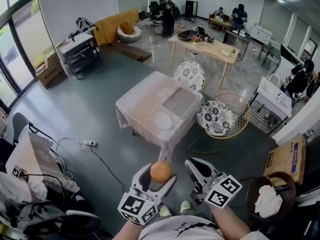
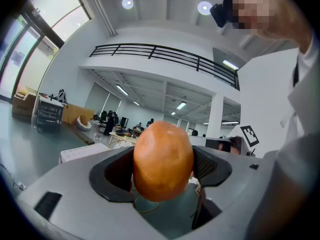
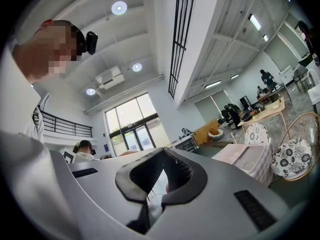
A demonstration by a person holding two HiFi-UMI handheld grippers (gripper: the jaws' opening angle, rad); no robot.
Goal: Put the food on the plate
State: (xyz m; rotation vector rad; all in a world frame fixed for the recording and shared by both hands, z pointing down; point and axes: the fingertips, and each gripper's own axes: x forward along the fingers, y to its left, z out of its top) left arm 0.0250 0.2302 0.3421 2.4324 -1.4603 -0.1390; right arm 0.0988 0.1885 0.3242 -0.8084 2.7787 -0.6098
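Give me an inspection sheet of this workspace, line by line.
Surface: small table under a pale cloth, ahead of the person.
Job's things: round orange-brown food held off the table; white plate on the cloth, looks bare.
Clutter: grey tray beside the plate; nothing else seen.
Grippers: left gripper shut on the food; right gripper jaws together, nothing between them.
Cables: power strip with its cable on the floor, left of the table.
Surroundings: patterned chairs, wooden table, cardboard box, people far off.
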